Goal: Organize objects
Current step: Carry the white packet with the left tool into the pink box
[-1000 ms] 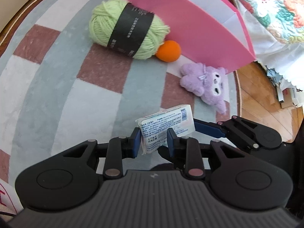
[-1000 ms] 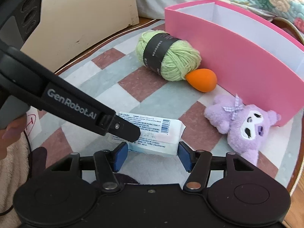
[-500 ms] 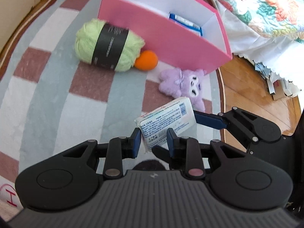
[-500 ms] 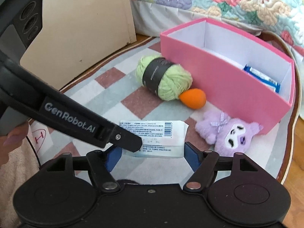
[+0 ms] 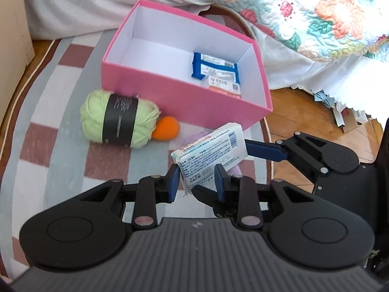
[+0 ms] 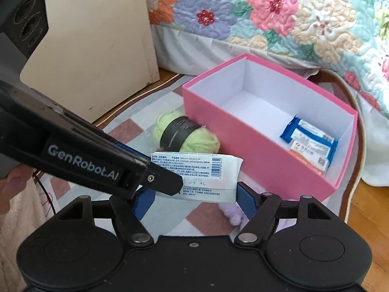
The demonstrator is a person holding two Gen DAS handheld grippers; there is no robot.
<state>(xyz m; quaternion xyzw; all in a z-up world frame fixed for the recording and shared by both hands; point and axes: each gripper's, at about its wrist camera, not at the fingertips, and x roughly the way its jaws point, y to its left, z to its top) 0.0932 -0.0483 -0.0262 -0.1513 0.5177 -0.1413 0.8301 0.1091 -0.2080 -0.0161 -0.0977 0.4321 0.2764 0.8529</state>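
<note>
Wipes pack (image 5: 211,151) held in the air near the pink box (image 5: 170,102), left gripper (image 5: 195,181) clamped on its end for carrying. Right gripper (image 6: 197,198) straddles it, jaws apart, just widened, probably handing off. Yarn (image 5: 116,119) lies on rug left of box.
</note>
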